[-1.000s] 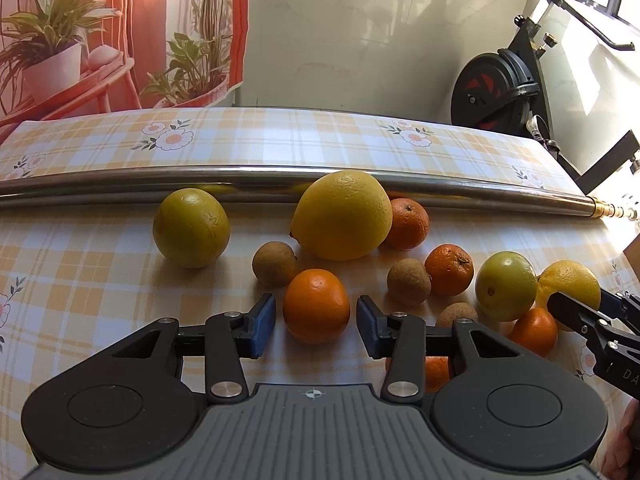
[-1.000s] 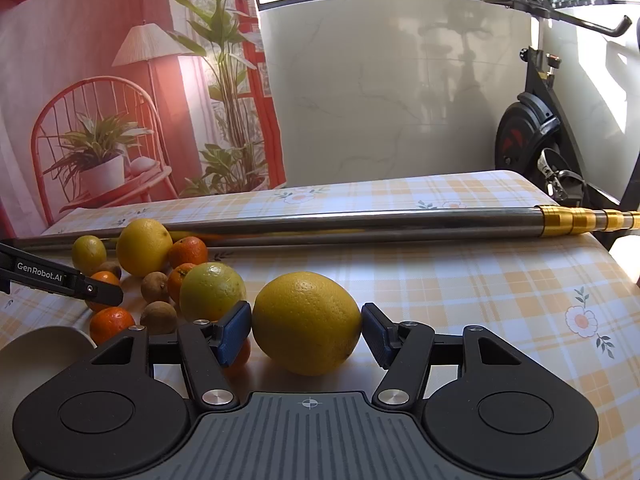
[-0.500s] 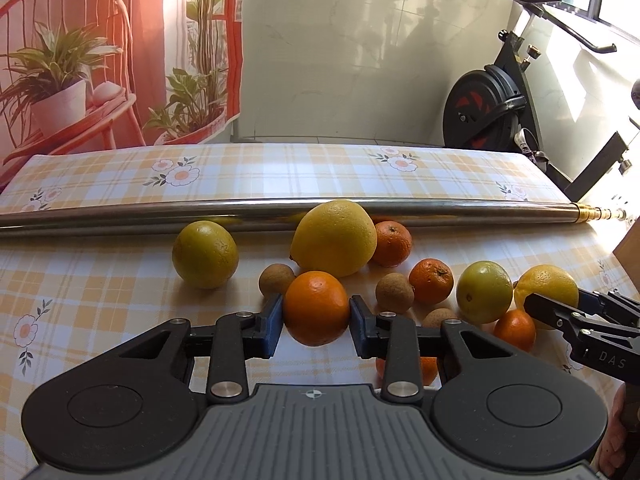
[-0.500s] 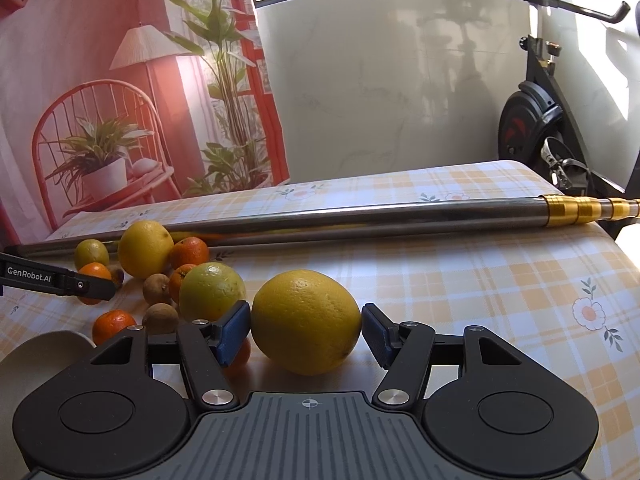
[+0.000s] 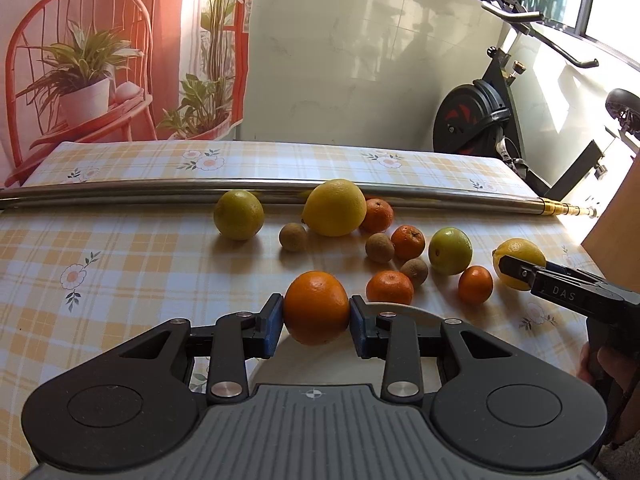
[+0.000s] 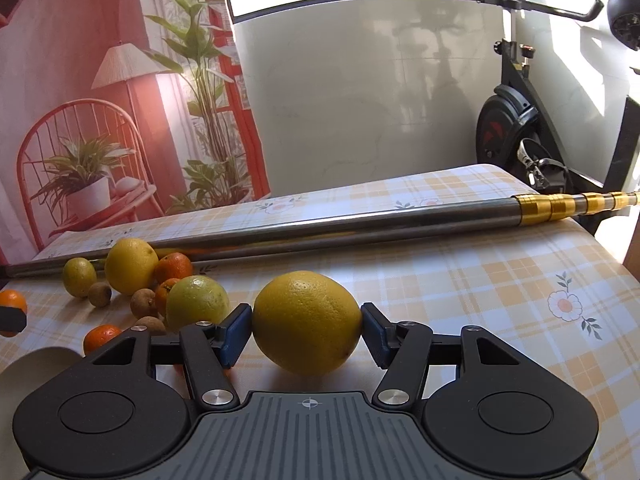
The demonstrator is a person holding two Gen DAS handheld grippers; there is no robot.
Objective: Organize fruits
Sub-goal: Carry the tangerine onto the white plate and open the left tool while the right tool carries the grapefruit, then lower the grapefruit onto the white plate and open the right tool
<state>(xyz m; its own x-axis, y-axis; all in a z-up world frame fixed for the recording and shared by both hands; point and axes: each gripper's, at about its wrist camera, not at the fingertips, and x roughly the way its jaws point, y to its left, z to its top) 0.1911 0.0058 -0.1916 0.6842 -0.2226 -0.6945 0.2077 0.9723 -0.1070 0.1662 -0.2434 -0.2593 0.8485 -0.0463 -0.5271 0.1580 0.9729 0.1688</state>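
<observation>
My left gripper [image 5: 316, 322] is shut on an orange [image 5: 316, 308] and holds it above the rim of a white plate [image 5: 404, 309]. In the right wrist view my right gripper [image 6: 307, 328] has its jaws closing on a yellow lemon [image 6: 306, 320] that rests on the checked tablecloth, both blue pads touching its sides. That same lemon [image 5: 520, 250] shows at the right of the left wrist view, behind a right gripper finger [image 5: 520, 270]. Loose fruit lies between: a big yellow citrus [image 5: 335, 208], two greenish citrus [image 5: 239, 215] [image 5: 450, 251], several mandarins and small brown fruits.
A long steel pole [image 5: 160, 188] with a gold end lies across the table behind the fruit. An exercise bike [image 5: 480, 120] stands beyond the far right corner. The plate [image 6: 32, 364] sits at the near edge between both grippers. A hand [image 5: 608, 364] holds the right gripper.
My left gripper closed on the orange, then lifted it off the cloth and drew it back over the plate. The right jaws narrowed until the pads met the lemon.
</observation>
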